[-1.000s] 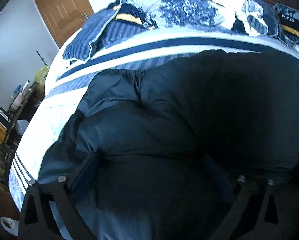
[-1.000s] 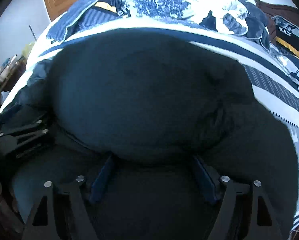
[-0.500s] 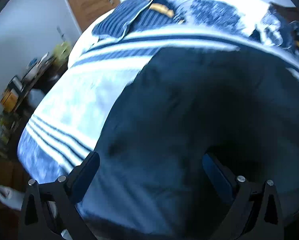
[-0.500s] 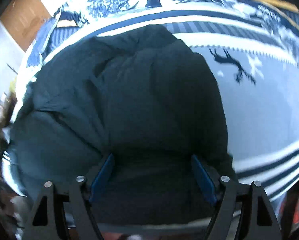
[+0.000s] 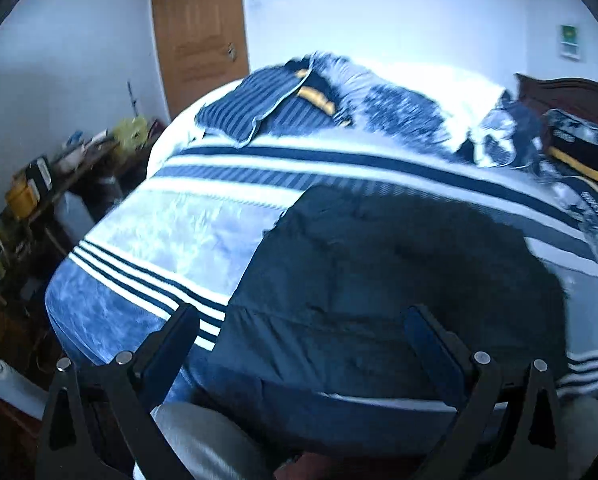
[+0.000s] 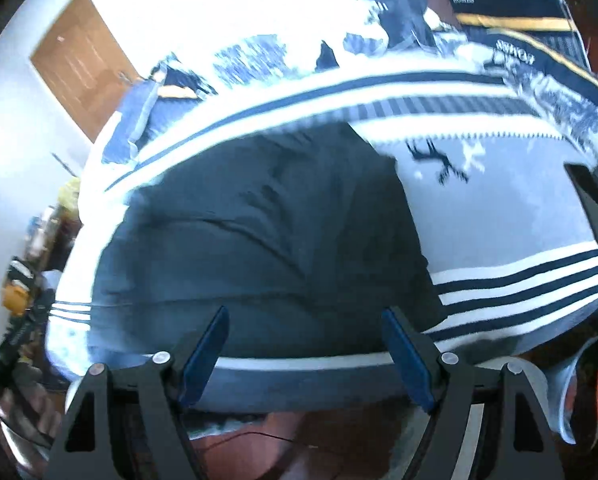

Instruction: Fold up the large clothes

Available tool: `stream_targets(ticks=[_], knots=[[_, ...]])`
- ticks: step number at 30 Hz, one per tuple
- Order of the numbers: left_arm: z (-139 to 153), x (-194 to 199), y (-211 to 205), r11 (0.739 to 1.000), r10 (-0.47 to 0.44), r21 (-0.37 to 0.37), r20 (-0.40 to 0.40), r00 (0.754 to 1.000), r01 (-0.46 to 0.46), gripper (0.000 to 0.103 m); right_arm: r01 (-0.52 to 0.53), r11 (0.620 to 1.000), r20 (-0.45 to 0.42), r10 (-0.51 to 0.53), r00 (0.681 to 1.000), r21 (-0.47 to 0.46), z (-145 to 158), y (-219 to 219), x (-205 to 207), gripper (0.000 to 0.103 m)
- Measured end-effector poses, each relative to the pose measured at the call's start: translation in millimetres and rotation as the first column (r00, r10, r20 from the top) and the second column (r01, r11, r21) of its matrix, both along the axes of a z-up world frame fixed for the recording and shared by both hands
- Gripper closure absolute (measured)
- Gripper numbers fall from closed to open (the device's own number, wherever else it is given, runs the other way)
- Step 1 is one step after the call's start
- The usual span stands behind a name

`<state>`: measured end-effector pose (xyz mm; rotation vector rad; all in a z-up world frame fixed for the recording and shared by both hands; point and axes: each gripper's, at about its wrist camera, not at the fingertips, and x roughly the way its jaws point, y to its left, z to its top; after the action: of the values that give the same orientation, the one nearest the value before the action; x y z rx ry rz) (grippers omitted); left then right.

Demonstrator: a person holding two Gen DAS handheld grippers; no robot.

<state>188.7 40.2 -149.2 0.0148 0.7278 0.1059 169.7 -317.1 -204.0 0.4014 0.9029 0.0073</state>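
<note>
A large dark navy padded garment (image 5: 387, 280) lies folded into a rough rectangle on the striped blue-and-white bedspread (image 5: 187, 236); it also shows in the right wrist view (image 6: 267, 236). My left gripper (image 5: 303, 344) is open and empty, raised above the garment's near left edge. My right gripper (image 6: 305, 344) is open and empty, held above the garment's near edge at the foot of the bed.
Pillows and crumpled bedding (image 5: 331, 108) lie at the far side of the bed. A wooden door (image 5: 199, 36) stands behind. A cluttered side table (image 5: 47, 176) is at the left. The dark headboard (image 5: 571, 96) is at the right.
Both grippers have pulled back and up from the garment, which now lies free on the bed. Both views now show the bed's near edge and more of the room.
</note>
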Motion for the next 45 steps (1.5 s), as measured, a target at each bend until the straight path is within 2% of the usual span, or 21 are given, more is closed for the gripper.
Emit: stream_targets(ticks=[3, 7, 9, 12, 16, 19, 24, 31, 45], knots=[[22.7, -20.4, -1.0, 1.0, -0.023, -0.016, 0.031, 0.999, 0.023, 0.0, 0.003, 1.0, 0.053, -0.004, 0.999, 0.026, 31.6, 10.1, -32.9, 0.022], [51.2, -70.6, 1.6, 0.997, -0.038, -0.072, 0.066, 0.997, 0.042, 0.0, 0.013, 0.998, 0.112, -0.019, 0.994, 0.057, 60.9, 12.3, -73.1, 0.022], [65.9, -98.2, 2.4, 0.995, -0.052, -0.08, 0.092, 0.994, 0.06, 0.0, 0.028, 0.999, 0.131, -0.033, 0.991, 0.04, 74.8, 19.5, -102.0, 0.022], [81.1, -125.2, 5.2, 0.996, -0.059, -0.055, 0.109, 0.992, 0.065, 0.0, 0.037, 0.999, 0.171, -0.039, 0.984, 0.014, 91.1, 27.1, -138.2, 0.022], [102.7, -158.3, 6.5, 0.992, -0.09, -0.072, 0.149, 0.985, 0.102, 0.0, 0.065, 0.995, 0.218, -0.048, 0.975, -0.073, 111.0, 38.9, -172.7, 0.022], [111.1, -168.6, 4.3, 0.988, -0.11, -0.085, 0.167, 0.98, 0.126, 0.0, 0.069, 0.994, 0.241, -0.045, 0.969, -0.09, 122.0, 44.5, -182.7, 0.022], [118.0, -179.5, -13.3, 0.987, -0.14, -0.047, 0.188, 0.972, 0.151, 0.0, 0.035, 0.99, 0.292, 0.006, 0.956, -0.135, 141.1, 66.0, -191.3, 0.022], [116.7, -181.1, -22.7, 0.986, -0.156, -0.032, 0.186, 0.97, 0.164, 0.0, -0.009, 0.979, 0.31, 0.073, 0.948, -0.203, 143.0, 85.3, -194.0, 0.022], [114.8, -181.3, -20.9, 0.988, -0.144, -0.035, 0.175, 0.974, 0.152, 0.0, -0.021, 0.976, 0.303, 0.088, 0.949, -0.218, 143.5, 92.9, -194.7, 0.021]])
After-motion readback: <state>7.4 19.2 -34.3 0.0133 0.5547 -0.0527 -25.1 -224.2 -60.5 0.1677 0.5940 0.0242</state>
